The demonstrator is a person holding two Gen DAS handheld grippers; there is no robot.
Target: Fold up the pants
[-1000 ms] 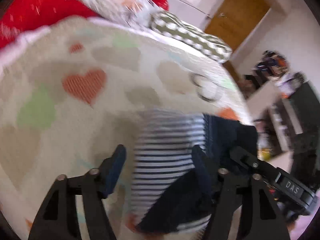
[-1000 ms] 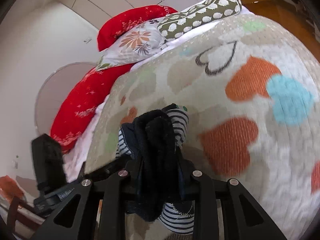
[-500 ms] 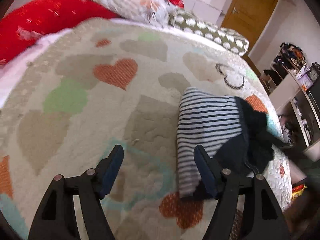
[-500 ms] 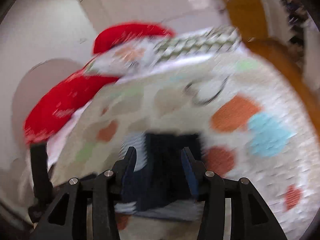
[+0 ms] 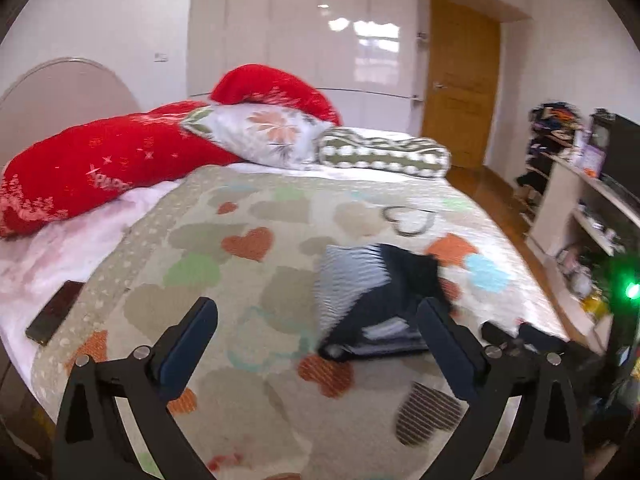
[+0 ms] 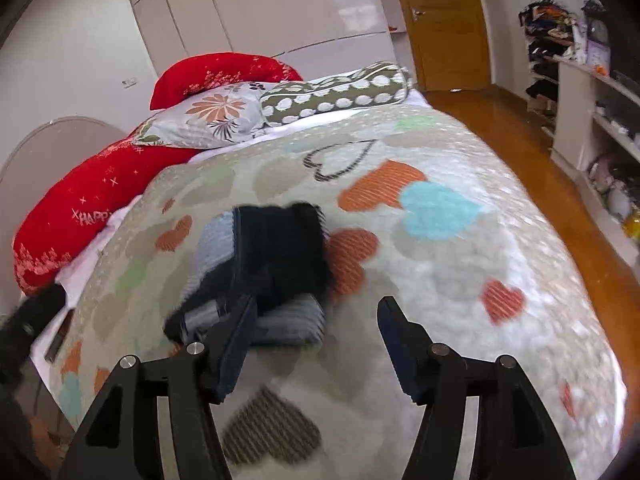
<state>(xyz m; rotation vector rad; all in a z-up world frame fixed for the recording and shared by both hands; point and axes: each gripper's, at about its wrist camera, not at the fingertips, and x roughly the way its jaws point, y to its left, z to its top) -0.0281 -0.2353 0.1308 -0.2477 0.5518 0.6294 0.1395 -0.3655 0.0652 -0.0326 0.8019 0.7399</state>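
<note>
Task judged nearly done: pants (image 5: 372, 300) lay as compact folded bundle on heart-print blanket (image 5: 248, 288), no loose leg visible; at most tidying left.
Left gripper (image 5: 316, 328): jaws spread wide, empty, pants beyond right finger.
Right gripper (image 6: 316, 320): jaws apart, empty, pants (image 6: 272, 260) ahead past left finger, not touched.

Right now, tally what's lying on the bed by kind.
Red pillows: 2
Floral pillow: 1
Dotted bolster: 1
Folded pants: 1
Phone: 1
Total: 6
</note>
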